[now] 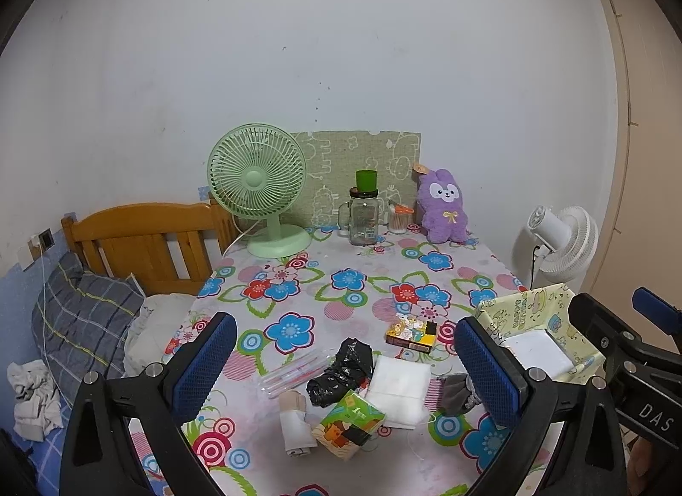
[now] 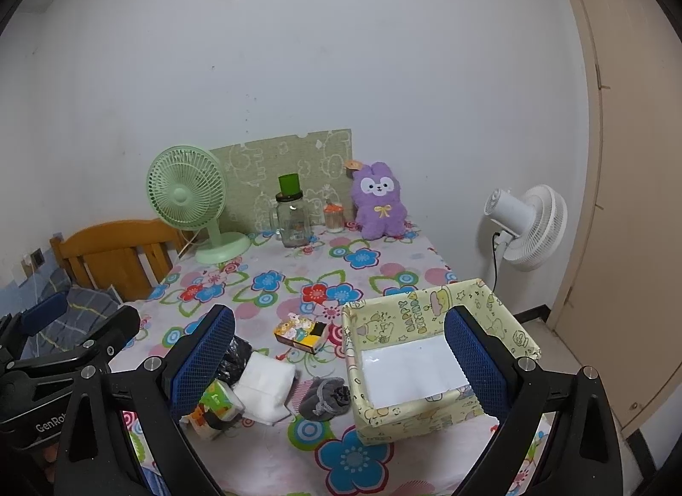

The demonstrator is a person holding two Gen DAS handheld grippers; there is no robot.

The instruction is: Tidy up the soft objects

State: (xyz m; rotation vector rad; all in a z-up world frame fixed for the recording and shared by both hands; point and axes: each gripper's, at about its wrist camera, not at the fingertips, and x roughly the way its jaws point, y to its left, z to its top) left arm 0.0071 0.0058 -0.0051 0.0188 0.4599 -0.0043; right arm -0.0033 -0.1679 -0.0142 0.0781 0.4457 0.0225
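A yellow patterned box (image 2: 430, 408) stands open and empty at the table's front right; it also shows in the left wrist view (image 1: 515, 312). Left of it lie a grey sock (image 2: 326, 398), a white folded cloth (image 2: 264, 385), a tissue pack (image 1: 347, 421), a black plastic bag (image 1: 339, 372) and a rolled beige cloth (image 1: 296, 423). A purple plush rabbit (image 2: 379, 206) sits at the back. My left gripper (image 1: 345, 372) is open above the pile. My right gripper (image 2: 339, 361) is open above the sock and the box's left wall.
A green desk fan (image 1: 260, 189), a glass jar with a green cup on it (image 1: 364, 214) and a small jar (image 1: 400, 218) stand at the back. A small printed carton (image 2: 302, 332) and pens (image 1: 294, 370) lie mid-table. A bed (image 1: 128, 248) is left, a white fan (image 2: 526, 227) right.
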